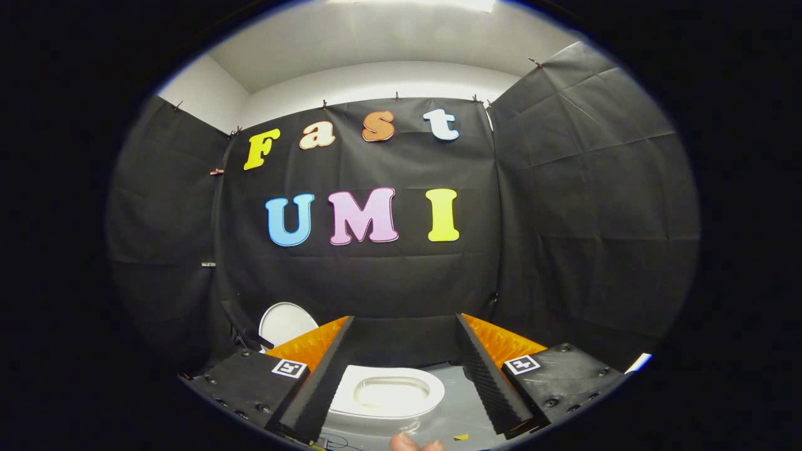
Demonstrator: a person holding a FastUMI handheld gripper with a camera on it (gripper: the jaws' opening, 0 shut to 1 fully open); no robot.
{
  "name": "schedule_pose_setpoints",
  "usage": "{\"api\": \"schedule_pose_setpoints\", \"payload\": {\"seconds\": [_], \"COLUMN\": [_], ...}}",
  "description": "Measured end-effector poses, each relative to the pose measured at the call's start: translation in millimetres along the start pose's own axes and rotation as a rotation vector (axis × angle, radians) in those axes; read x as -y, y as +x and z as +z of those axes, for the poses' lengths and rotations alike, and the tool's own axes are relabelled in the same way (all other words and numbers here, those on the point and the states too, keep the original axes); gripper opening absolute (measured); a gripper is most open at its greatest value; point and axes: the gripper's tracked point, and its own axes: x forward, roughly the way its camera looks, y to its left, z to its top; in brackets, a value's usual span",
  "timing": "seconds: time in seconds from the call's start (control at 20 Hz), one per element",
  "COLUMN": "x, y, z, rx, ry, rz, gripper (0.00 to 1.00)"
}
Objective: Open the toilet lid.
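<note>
Your gripper point(404, 351) had its two fingers point(319, 388) spread wide apart, grasping nothing. Each finger carried one ribbed black pad with an orange back, and each mount bore one square marker point(289, 368) (two markers in all). Between the fingers, just ahead and below, sat one toilet point(391, 393), its white seat ring and bowl uncovered. One white lid point(285, 322) stood raised beyond your left finger, leaning toward the black cloth wall point(376, 282) and partly hidden by that finger's orange back. A grey floor point(460, 407) lay around the toilet. Beneath the fingers, a fingertip point(413, 443) showed.
</note>
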Motion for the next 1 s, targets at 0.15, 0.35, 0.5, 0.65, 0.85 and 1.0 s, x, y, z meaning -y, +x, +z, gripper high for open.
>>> {"api": "schedule_pose_setpoints", "payload": {"seconds": [0.15,0.35,0.5,0.65,0.85,1.0], "x": [0,2,6,5,2,3], "y": [0,-2,-3,-3,-2,-2], "z": [0,7,9,7,5,4], "rx": [0.001,0.020,0.028,0.021,0.015,0.011], "ry": [0.006,0.006,0.009,0.011,0.009,-0.011], "rz": [-0.001,-0.004,-0.013,-0.014,-0.007,-0.011], "gripper": [0.98,0.98,0.98,0.98,0.98,0.98]}}
